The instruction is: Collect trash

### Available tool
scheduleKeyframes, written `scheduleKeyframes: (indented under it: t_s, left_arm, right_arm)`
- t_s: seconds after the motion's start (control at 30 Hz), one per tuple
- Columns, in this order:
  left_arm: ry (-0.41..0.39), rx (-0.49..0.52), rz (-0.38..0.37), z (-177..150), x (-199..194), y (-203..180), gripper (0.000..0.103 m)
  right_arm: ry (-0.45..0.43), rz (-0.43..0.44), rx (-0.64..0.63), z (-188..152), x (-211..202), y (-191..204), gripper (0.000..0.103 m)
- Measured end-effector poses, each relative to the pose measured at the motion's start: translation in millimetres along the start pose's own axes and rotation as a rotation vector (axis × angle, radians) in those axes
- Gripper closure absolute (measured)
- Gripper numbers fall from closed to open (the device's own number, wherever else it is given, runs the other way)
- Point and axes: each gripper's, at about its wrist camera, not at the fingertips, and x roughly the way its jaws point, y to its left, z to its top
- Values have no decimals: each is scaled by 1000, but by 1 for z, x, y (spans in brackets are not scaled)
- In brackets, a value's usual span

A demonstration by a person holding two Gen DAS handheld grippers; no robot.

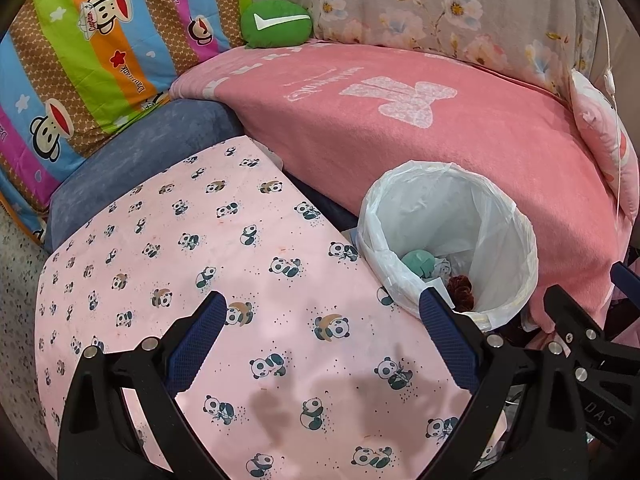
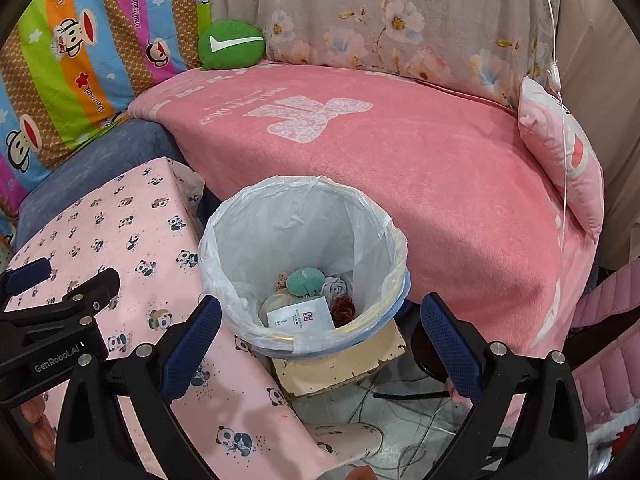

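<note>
White plastic liner folded over the rim of a round trash bin [image 2: 304,264]; bin stands on a chipped cream block [image 2: 340,364] on the floor, between the panda-cloth bench [image 1: 248,272] and the pink blanket [image 2: 400,168] on the sofa.

Bin contents, right wrist view: mint-green wad [image 2: 306,282], grey crumpled scrap [image 2: 335,287], dark red crumpled piece [image 2: 344,308], white printed packet [image 2: 302,316] lying flat toward the near wall. All at the bottom, touching one another.

Right gripper [image 2: 320,348]: fingers spread wide, released, nothing between them. Bin's near rim sits between the two finger tips and just ahead of them; trash lies beyond the tips, down inside the bin.

Left gripper [image 1: 324,336]: fingers likewise released and empty, hovering over the bench cloth near its right edge. Bin [image 1: 448,240] lies off that edge, ahead and to the right; the right finger tip overlaps the bin's near rim in the left wrist view — contact cannot be told. Bare cloth between the fingers; faint shadows on it.

Left gripper body also shows at the left edge of the right wrist view, over the bench.

Green cushion [image 1: 276,22] with white check mark at the sofa's back corner. Striped monkey-print quilt [image 1: 80,60] at left. Pink pillow [image 2: 564,152] at the sofa's right end.
</note>
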Motion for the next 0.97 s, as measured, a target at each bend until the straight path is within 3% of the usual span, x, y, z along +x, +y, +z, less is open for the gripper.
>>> scheduleKeyframes:
  t_s: [0.97]
  left_arm:
    - [-5,-1,-9,-4,1,1,10]
  right_arm:
    - [2,1,3,-1,1,-2,7]
